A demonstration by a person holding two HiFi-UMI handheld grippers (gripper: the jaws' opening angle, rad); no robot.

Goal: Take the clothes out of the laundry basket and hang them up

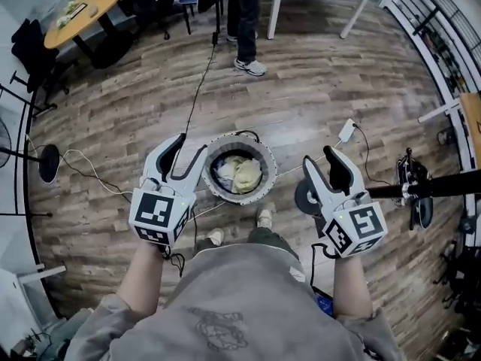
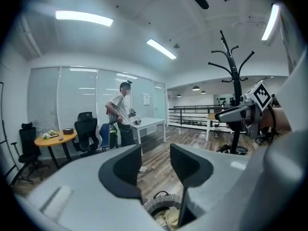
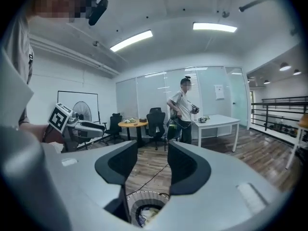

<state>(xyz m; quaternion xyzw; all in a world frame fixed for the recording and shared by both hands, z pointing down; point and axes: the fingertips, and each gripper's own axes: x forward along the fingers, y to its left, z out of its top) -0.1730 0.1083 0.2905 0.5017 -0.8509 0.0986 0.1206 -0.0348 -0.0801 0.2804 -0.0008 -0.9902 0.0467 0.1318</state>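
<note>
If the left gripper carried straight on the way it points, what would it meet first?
Probably bare wooden floor beyond the laundry basket; the left gripper aims above its rim, though depth is unclear.

Wood-plank floor (image 1: 316,104); round yellow table (image 1: 83,7); black office chair (image 2: 86,128); white table (image 3: 216,121); ceiling strip lights (image 2: 84,17).

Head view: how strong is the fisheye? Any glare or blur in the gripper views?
Head view: heavy barrel distortion, floorboards bow around the laundry basket; sharp, evenly lit. Left gripper view: dark corner vignette, ceiling strip lights blown out. Right gripper view: same vignette and glare.
</note>
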